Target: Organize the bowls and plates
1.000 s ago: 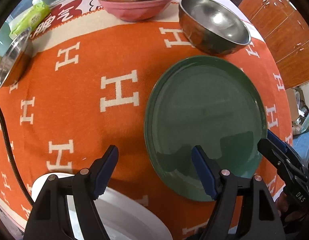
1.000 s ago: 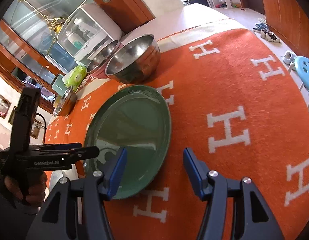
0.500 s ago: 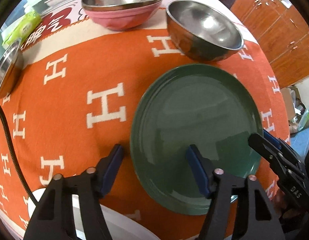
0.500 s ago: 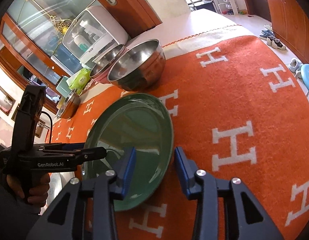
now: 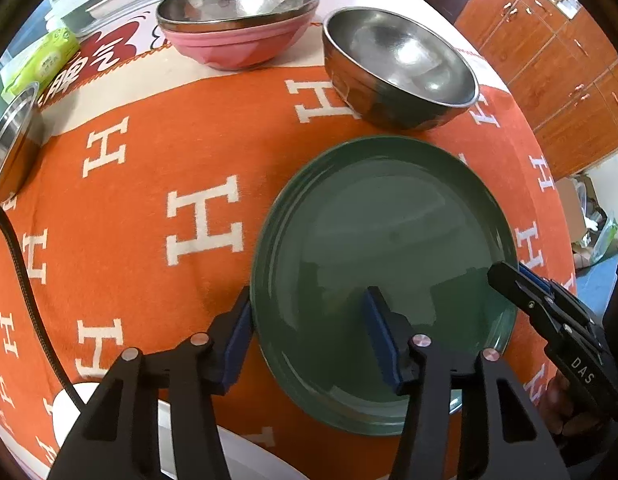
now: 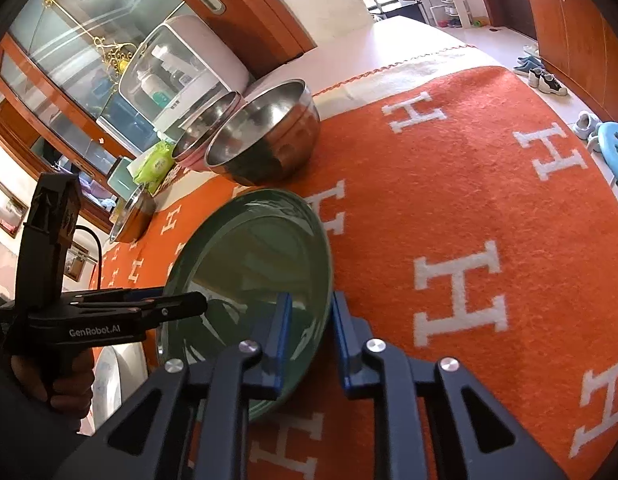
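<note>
Orange cloth patterned with white H letters (image 5: pixel 121 208) covers the table, with wooden cabinets (image 5: pixel 557 76) behind it and a glass-fronted cupboard (image 6: pixel 69 80) off to the other side. Compared with a second ago, both tools have narrowed a great deal: the left hand-held gripper (image 5: pixel 309 336) has moved in from the bare cloth and a white plate's edge to straddle the green plate (image 5: pixel 389 248), one blue pad just outside the near-left rim and the other over the plate's inside, its jaws closing but not yet pinching. The right hand-held gripper (image 6: pixel 307 332), which stood wide a second ago, now has its jaws closing on the plate's right rim (image 6: pixel 269 264), one pad inside and one outside, with only a thin gap left, so whether they press yet I cannot tell. The plate is a glossy, dark green, round dish with a shallow raised lip, lying flat on the cloth in front of a steel bowl (image 5: pixel 397 68); it mirrors the room's light. Farther back a steel bowl nested in a pink bowl (image 5: pixel 237 44) stands near a green packet (image 5: pixel 41 60), unmoved.
</note>
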{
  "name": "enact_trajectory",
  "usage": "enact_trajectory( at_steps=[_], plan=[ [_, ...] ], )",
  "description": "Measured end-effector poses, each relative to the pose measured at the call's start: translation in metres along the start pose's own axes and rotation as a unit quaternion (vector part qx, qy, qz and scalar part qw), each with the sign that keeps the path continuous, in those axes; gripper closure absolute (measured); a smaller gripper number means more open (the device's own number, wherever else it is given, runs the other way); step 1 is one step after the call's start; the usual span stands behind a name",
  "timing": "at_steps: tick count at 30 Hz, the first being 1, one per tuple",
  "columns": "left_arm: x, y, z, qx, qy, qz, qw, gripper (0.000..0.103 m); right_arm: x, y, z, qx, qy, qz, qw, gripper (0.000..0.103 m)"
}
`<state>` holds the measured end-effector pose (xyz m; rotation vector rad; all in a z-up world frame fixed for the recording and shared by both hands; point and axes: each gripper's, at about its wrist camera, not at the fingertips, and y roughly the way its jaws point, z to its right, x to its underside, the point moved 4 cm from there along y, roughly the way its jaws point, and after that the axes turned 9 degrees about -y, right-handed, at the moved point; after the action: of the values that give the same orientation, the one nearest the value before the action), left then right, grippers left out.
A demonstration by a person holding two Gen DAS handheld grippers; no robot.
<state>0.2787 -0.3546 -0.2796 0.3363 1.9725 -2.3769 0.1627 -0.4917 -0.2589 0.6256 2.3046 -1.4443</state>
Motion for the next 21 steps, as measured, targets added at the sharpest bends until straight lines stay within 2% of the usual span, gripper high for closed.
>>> enact_trajectory(
  at_steps=[6,13,21],
  plan=[
    [-0.003,-0.003,-0.016,0.006,-0.030,0.005,0.9995,0.067,0.001,0.000,-0.001,0.008,-0.002,-0.009,1.000,0.085],
    [0.003,-0.011,-0.025,-0.004,-0.035,0.005,0.9994,0.080,0.005,-0.004,-0.001,0.014,0.010,-0.025,1.000,0.087],
    [0.007,-0.024,-0.025,-0.006,-0.030,0.013,0.9994,0.081,0.005,-0.017,-0.010,0.015,0.008,-0.018,1.000,0.087]
  ],
)
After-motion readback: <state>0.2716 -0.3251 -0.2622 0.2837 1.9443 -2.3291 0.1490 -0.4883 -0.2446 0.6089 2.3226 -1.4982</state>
